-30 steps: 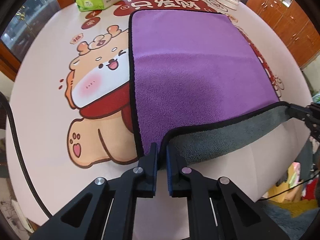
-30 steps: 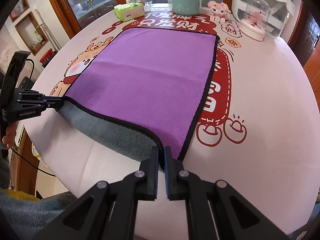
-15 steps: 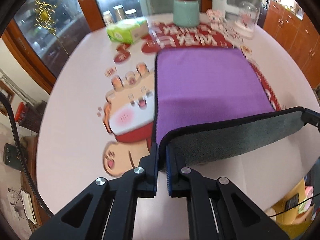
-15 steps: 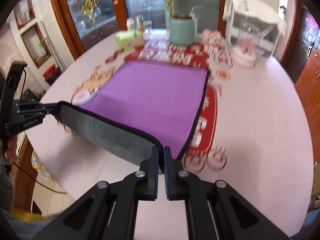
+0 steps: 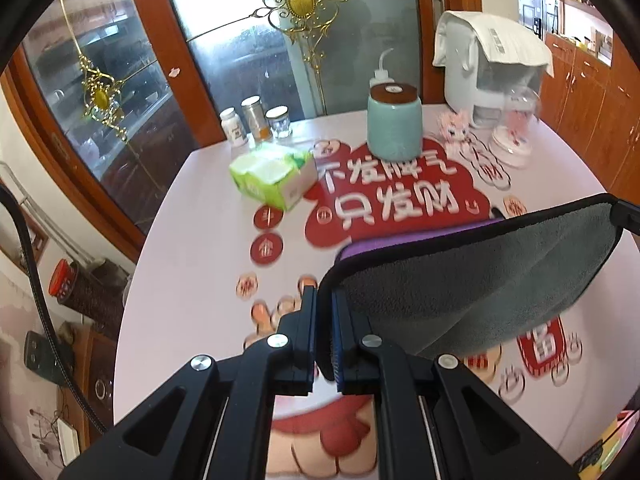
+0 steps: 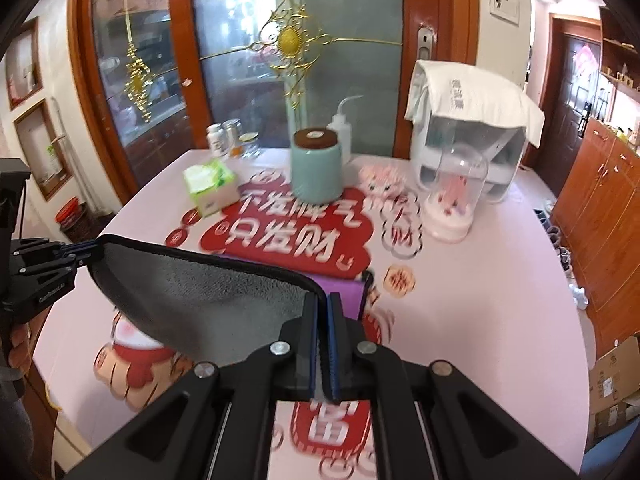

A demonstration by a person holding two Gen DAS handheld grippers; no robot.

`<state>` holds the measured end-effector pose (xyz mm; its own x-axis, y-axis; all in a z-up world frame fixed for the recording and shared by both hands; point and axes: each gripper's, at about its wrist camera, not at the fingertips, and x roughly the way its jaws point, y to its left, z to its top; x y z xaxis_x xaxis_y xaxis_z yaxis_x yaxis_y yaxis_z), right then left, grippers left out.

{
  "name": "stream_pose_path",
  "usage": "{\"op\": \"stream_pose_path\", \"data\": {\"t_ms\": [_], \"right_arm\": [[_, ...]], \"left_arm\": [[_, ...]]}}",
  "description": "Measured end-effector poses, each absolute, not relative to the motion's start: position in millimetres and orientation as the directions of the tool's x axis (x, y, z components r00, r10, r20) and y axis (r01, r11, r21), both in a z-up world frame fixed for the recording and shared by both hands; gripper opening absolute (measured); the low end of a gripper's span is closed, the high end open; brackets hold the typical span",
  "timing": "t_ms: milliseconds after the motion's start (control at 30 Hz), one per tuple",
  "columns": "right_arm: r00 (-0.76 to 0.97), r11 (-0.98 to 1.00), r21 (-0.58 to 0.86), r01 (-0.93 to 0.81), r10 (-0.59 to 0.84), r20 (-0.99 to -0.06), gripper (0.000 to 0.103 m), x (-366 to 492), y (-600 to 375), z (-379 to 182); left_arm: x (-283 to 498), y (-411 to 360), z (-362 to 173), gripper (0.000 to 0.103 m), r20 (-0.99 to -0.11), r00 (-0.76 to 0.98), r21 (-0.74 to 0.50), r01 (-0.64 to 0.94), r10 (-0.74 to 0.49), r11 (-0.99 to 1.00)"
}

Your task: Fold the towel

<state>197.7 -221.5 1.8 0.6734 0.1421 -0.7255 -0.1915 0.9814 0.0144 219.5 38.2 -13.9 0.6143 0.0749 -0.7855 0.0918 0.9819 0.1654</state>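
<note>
Surface [image 5: 192,216]: round, pale pink cover printed with a red cartoon and large white characters; carries everything listed below.

Towel [image 5: 472,280]: microfibre, purple face, grey back, black piped edge. Near edge raised off the surface and stretched between the two claws, grey underside toward both cameras; a strip of the purple face shows beyond, lying on the surface. Step in hand, as judged: the first fold, with the lifted edge travelling toward the far edge. Next move calls for both corners to be carried forward level and at equal pace, lowered onto the far corners so the piped edges meet, then released.

White appliance [image 6: 472,148]: far right, a cloth draped over its top.

Teal jar [image 5: 394,124]: far centre, brown lid; well beyond the towel.

Tissue pack [image 5: 276,176]: green and white, far left.

Left claw [image 5: 325,312]: closed on the towel's near left corner, piping pinched between the pads.

Right claw [image 6: 323,312]: closed on the near right corner likewise.
</note>
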Motion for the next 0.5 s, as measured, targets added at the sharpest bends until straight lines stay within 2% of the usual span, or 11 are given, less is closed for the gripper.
{"op": "stream_pose_path", "data": {"t_ms": [233,500], "right_arm": [[0.648,0.992,0.019,-0.122,0.094,-0.756,0.004,258.2,-224.5,-21.5],[0.574,0.998,0.021,-0.059,0.051,-0.818,0.004,304.3,-225.2,-73.7]], "left_arm": [[283.6,33.0,-37.4,0.005,-0.803,0.59,0.174,0.1,0.083,0.98],[339.9,22.9,-103.5,0.005,-0.863,0.497,0.173,0.115,0.094,0.978]]}}
